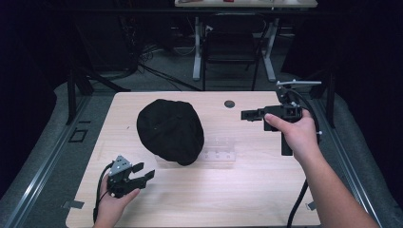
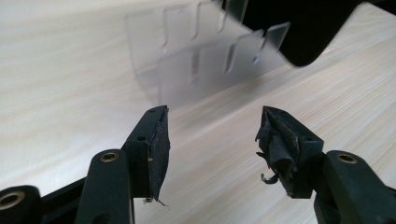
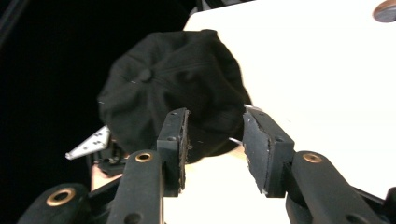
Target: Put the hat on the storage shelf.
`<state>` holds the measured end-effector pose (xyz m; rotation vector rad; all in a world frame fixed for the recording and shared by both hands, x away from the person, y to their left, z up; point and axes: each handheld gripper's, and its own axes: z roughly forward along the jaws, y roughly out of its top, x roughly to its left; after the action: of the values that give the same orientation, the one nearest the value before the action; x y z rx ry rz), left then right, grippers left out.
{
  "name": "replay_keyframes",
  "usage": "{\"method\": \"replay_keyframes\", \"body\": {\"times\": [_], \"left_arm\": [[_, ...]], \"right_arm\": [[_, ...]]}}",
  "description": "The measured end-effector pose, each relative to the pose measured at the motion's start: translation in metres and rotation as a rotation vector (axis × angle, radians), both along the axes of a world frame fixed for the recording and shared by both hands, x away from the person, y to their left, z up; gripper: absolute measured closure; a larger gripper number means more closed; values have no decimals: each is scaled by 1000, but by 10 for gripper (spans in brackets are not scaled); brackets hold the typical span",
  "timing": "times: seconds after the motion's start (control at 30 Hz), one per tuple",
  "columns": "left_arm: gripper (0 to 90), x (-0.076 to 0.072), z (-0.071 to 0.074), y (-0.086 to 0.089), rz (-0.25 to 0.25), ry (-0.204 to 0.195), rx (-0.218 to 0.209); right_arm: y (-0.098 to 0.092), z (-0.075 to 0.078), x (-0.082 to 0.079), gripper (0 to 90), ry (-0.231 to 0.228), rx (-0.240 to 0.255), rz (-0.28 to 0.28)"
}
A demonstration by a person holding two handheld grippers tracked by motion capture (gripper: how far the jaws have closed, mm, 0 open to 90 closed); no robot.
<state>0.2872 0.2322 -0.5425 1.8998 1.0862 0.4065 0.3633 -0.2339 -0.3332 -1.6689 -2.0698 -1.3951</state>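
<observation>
1. High view: a black cap sits on the table, mid-left, resting over one end of a clear plastic rack. The left gripper is held low near the front-left edge, jaws apart and empty, aimed toward the cap. The right gripper is held up over the right side, pointing left at the cap; its jaw gap is hard to read here. A small dark disc lies near the far edge.

2. Left gripper view: the jaws stand wide with nothing between them. The rack lies just ahead, the cap overhanging its far end. The right pad looks torn and frayed, which I judge could let soft cloth slip.

3. Right gripper view: the jaws are parted and empty, and the cap lies beyond them with its crown button toward the camera. The rack is nearly invisible, so a pinch could catch or drag it and tip the cap off.
</observation>
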Motion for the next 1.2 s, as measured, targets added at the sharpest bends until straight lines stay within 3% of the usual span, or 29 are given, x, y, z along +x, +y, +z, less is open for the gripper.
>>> {"method": "replay_keyframes", "body": {"times": [0.07, 0.23, 0.47, 0.67, 1.07, 1.13, 1.2], "left_arm": [[422, 0, -4, 4, 14, 14, 6], [401, 3, -9, 9, 41, 45, -40], [391, 2, -10, 12, 64, 45, -12], [392, 3, -13, 13, 68, 52, -10], [393, 5, -15, 12, 64, 59, -3], [394, 5, -16, 11, 63, 60, -3], [394, 5, -16, 11, 62, 61, -5]], "right_arm": [[-1, -3, -1, 585, -8, -22, -7], [-3, -12, -6, 555, -22, -71, -12], [-2, -26, -17, 526, -71, -210, -27], [-3, -33, -31, 517, -107, -297, -33], [-8, -54, -55, 512, -123, -302, -22], [-9, -56, -58, 511, -118, -323, -22], [-10, -59, -62, 508, -143, -330, -27]]}}
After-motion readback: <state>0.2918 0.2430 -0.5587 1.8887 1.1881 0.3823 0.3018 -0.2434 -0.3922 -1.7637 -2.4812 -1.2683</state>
